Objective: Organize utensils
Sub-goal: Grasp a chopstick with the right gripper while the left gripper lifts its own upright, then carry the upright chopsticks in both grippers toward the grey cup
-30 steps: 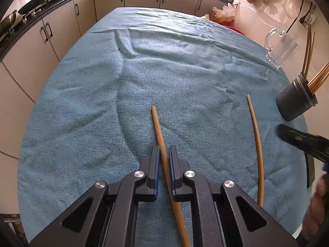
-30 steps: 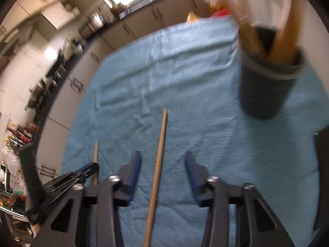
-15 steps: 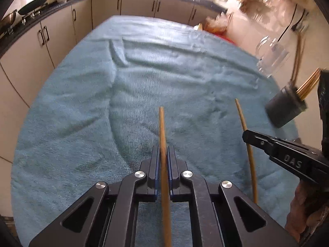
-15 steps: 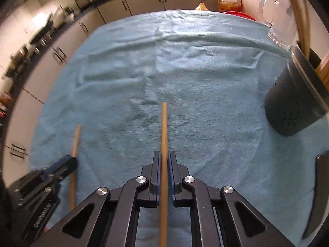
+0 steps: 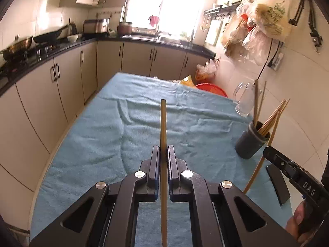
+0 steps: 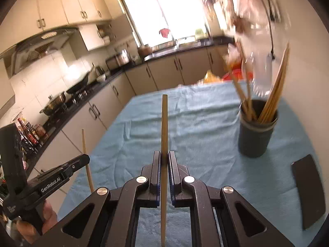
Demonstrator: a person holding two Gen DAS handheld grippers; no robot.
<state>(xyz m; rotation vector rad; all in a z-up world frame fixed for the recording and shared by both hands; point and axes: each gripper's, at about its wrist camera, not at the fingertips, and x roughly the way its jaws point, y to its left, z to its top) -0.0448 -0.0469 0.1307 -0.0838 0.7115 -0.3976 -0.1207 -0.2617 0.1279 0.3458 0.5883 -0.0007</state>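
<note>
My left gripper (image 5: 163, 151) is shut on a wooden chopstick (image 5: 163, 123) that sticks out ahead, lifted off the blue cloth (image 5: 102, 140). My right gripper (image 6: 164, 156) is shut on a second chopstick (image 6: 164, 123), also raised above the cloth. A dark utensil cup (image 5: 251, 142) (image 6: 257, 135) holding several chopsticks stands at the right side of the table. In the left wrist view the right gripper (image 5: 269, 151) shows at the right edge with its chopstick (image 5: 261, 160). The left gripper (image 6: 85, 158) with its chopstick (image 6: 86, 156) appears at the lower left of the right wrist view.
A clear glass mug (image 5: 244, 98) stands behind the cup by the tiled wall. A flat black object (image 6: 308, 189) lies on the cloth at the right. Kitchen cabinets and a counter with pans (image 5: 18, 47) run along the left and back.
Both grippers closed on their chopsticks and lifted them off the cloth. Both views tilted up, so the room beyond the table shows.
</note>
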